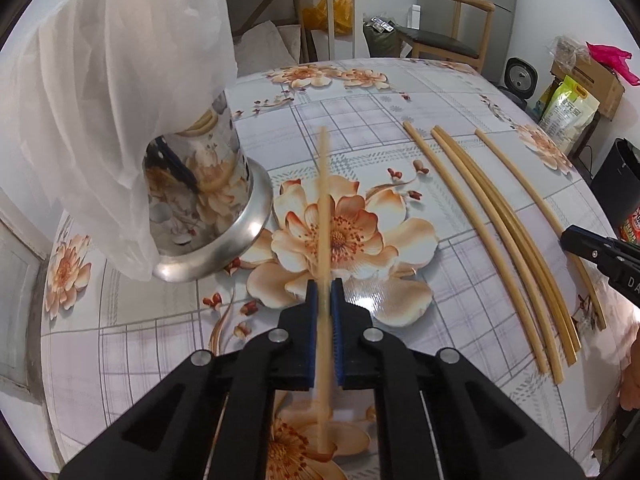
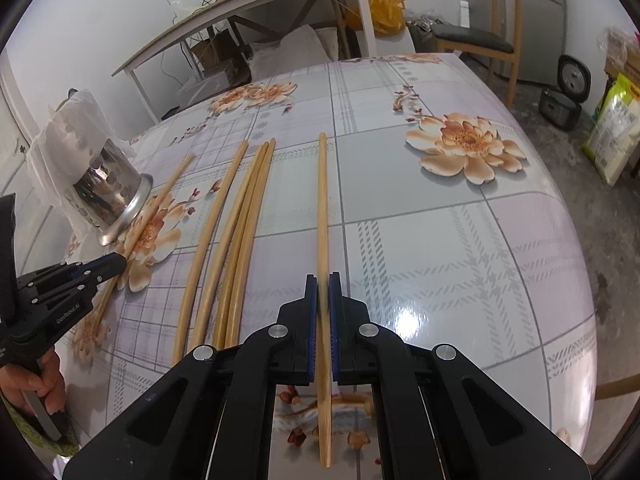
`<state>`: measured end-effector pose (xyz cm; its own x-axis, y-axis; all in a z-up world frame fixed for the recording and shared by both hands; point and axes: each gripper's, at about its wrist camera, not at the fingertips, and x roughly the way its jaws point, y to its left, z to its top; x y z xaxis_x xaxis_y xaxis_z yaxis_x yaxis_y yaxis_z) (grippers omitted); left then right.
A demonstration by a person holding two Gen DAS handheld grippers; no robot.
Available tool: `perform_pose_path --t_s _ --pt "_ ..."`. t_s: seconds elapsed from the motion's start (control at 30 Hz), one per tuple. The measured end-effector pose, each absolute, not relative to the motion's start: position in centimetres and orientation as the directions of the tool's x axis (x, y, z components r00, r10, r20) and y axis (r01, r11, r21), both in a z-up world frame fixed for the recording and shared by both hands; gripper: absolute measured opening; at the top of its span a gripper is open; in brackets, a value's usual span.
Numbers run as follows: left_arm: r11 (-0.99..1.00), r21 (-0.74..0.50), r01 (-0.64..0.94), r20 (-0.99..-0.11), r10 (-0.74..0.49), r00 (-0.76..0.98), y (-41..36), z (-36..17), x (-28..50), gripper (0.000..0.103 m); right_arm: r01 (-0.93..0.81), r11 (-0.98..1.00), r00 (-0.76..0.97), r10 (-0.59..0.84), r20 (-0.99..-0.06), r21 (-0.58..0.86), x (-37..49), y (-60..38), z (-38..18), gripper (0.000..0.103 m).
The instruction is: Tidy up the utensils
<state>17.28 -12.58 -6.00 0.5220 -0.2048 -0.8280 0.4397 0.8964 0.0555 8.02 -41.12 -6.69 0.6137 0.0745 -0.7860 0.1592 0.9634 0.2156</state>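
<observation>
A: Left wrist view?
B: Left gripper (image 1: pixel 325 286) closed on one chopstick (image 1: pixel 325 216), blue pads (image 1: pixel 313 320) pressing it from both sides. Shaft pointing forward over the flowered tablecloth (image 1: pixel 360 108), its image blurred; lifted or touching the cloth, cannot tell. Steel utensil holder (image 1: pixel 208 204) near, ahead and to the left, draped in a white plastic bag (image 1: pixel 108 92), with pale stick ends showing inside its rim.

A: And to the right there?
B: Four loose chopsticks (image 1: pixel 492 232) lying flat on the cloth, roughly parallel, the middle two touching. Tip of the right gripper (image 1: pixel 592 250) at the frame edge, over the near end of the outermost one.

A: Right wrist view?
B: Right gripper (image 2: pixel 323 286) narrowed around a single chopstick (image 2: pixel 322 200), pads (image 2: pixel 311 320) against its sides. Lying along the cloth, apart from the others.

A: Remaining items in that view?
B: Three more chopsticks (image 2: pixel 228 236) to the left, two touching. Farther left, left gripper (image 2: pixel 114 266) clamped on its own chopstick (image 2: pixel 160 204), tip near the base flange of the holder (image 2: pixel 108 196). Person's hand (image 2: pixel 30 382) on the left grip at lower left.
</observation>
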Motion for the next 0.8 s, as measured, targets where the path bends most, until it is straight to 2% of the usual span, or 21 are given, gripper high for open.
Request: perform_pose_path --t_s 0.53,0.6,0.67,0.7,0.77,0.8 --pt "0.916 -0.014 0.401 -0.856 -0.218 0.468 -8.8 -5.5 9.9 0.007 0.141 0.960 0.586 0.116 -0.802 0.242 3.4 -39.1 -6.6 0.004" --pt "0.914 -0.025 0.406 -0.855 -0.230 0.464 -8.5 -5.5 9.7 0.020 0.146 0.960 0.584 0.111 -0.804 0.238 3.4 -39.0 -6.6 0.004" --pt "0.917 -0.051 0.396 -0.836 -0.256 0.485 -7.9 -4.9 9.5 0.052 0.151 0.957 0.582 0.115 -0.805 0.246 3.4 -39.0 -6.7 0.004" --pt "0.917 -0.068 0.393 -0.822 -0.274 0.499 -7.7 -4.5 9.4 0.057 0.154 0.955 0.582 0.119 -0.805 0.252 3.4 -39.1 -6.7 0.004" --pt "0.914 -0.109 0.390 -0.786 -0.320 0.530 -6.9 -3.6 9.1 0.072 0.158 0.952 0.583 0.123 -0.803 0.261 3.4 -39.2 -6.8 0.004" --pt "0.913 -0.123 0.389 -0.775 -0.333 0.537 -6.7 -3.3 9.1 0.076 0.158 0.952 0.583 0.124 -0.803 0.262 3.4 -39.3 -6.7 0.004"
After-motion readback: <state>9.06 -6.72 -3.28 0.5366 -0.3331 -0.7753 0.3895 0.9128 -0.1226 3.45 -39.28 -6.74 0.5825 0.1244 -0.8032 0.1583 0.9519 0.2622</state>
